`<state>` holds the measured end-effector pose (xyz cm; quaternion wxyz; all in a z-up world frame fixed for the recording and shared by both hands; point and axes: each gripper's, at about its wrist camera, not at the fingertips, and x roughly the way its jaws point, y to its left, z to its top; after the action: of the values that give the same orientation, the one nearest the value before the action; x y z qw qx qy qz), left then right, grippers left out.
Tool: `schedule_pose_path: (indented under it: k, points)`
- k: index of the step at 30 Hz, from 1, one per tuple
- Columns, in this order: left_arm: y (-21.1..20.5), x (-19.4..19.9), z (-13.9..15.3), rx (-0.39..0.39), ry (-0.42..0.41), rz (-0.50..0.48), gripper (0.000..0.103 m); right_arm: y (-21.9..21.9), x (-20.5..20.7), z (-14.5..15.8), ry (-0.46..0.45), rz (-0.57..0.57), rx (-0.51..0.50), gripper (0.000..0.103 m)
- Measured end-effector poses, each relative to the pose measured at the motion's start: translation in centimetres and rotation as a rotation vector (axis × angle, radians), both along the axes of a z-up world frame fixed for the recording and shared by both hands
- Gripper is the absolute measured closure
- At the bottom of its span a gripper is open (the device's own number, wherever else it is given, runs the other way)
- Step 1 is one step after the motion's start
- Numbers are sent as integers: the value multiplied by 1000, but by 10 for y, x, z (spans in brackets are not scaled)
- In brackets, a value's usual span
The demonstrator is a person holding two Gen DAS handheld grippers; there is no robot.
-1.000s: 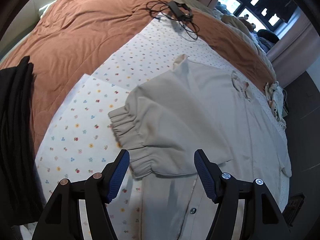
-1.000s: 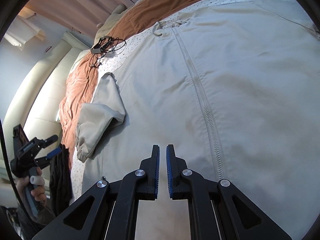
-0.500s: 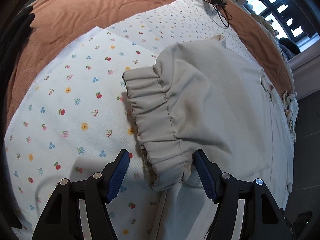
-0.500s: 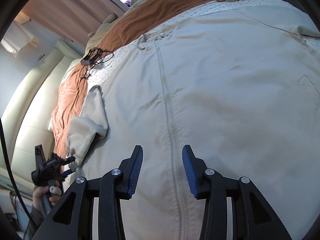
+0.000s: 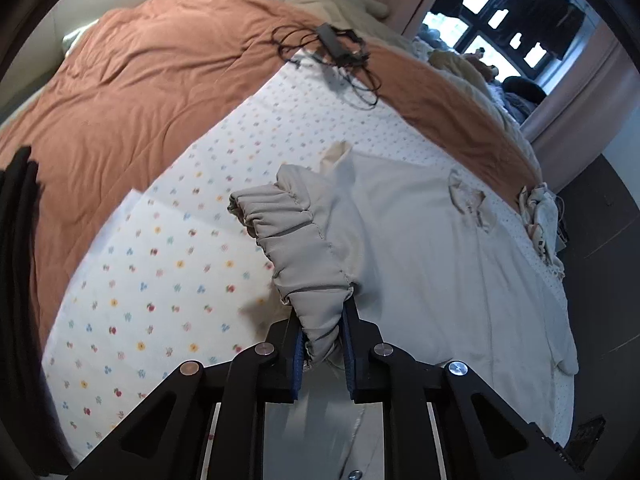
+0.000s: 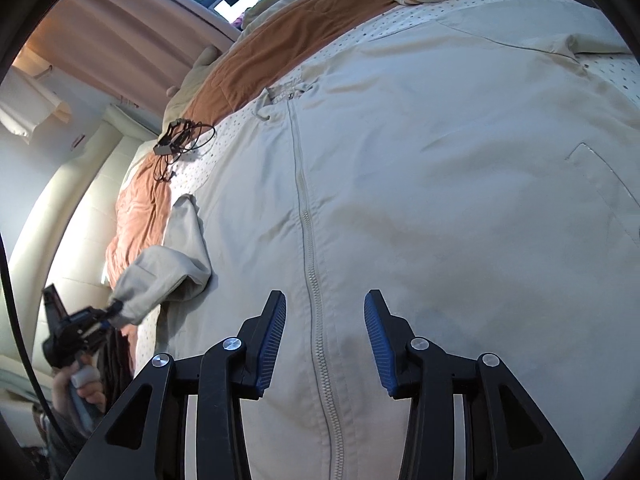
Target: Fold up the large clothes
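Observation:
A large pale beige zip jacket [image 6: 440,200] lies spread front-up on the bed. Its left sleeve is folded in, and its gathered cuff [image 5: 296,240] is raised off the floral sheet. My left gripper [image 5: 322,344] has its jaws closing on the end of that cuff, blue pads pressing on the cloth. In the right wrist view this gripper [image 6: 106,314] holds the sleeve [image 6: 160,276] up at the jacket's left side. My right gripper [image 6: 325,336] stands open just above the jacket's lower front, a finger on either side of the zipper [image 6: 308,240], with nothing gripped.
A floral sheet [image 5: 160,280] lies over a brown quilt [image 5: 140,80]. A black charger with tangled cable [image 5: 332,44] rests beyond the collar. Dark clothing [image 5: 16,240] hangs at the left bed edge and crumpled clothes [image 5: 540,216] at the right. A hand [image 6: 84,388] holds the left gripper.
My left gripper went down over the cuff, shut on it and lifted it. My right gripper went from shut to open and shifted so that the zipper lies between its fingers.

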<state>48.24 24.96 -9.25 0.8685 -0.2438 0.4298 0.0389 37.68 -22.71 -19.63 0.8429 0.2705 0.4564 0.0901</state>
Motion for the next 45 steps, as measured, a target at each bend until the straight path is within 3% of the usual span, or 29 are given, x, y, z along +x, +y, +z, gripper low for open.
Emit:
schedule_pose_path:
  k: [2,8,16,24,29,32,33,34,36,40,45]
  points:
    - [-11,6,26,11,-36,-32,88,-10,-5,5,-14,-11,62,61]
    - [-64,31,90,54,-119,-144,89,-30,-14,28,-80,-60,18,61]
    - [-164,52,116,101,-153,-325,89,-54,-18,24,-74,-114,7,61]
    - [-245,83,82,150,-99,-467,87,-70,-17,23,-81,-138,13,61]
    - [-276,96,50,132,-42,-526,85,-80,-15,16,-68,-161,16,61]
    - [-287,102,34,71,-5,-561,71,-86,-16,12,-58,-171,13,61]
    - [-289,103,29,41,5,-574,61,-87,-17,11,-57,-172,11,61]
    - [-290,103,25,20,14,-579,50,-88,-17,11,-57,-175,7,61]
    - [-286,102,19,19,19,-566,41,-90,-17,10,-57,-183,4,61]
    - [-265,99,13,23,24,-523,40,-87,-14,5,-43,-176,1,61]
    - [-206,89,5,83,27,-418,40,-77,-7,-2,-25,-160,6,61]
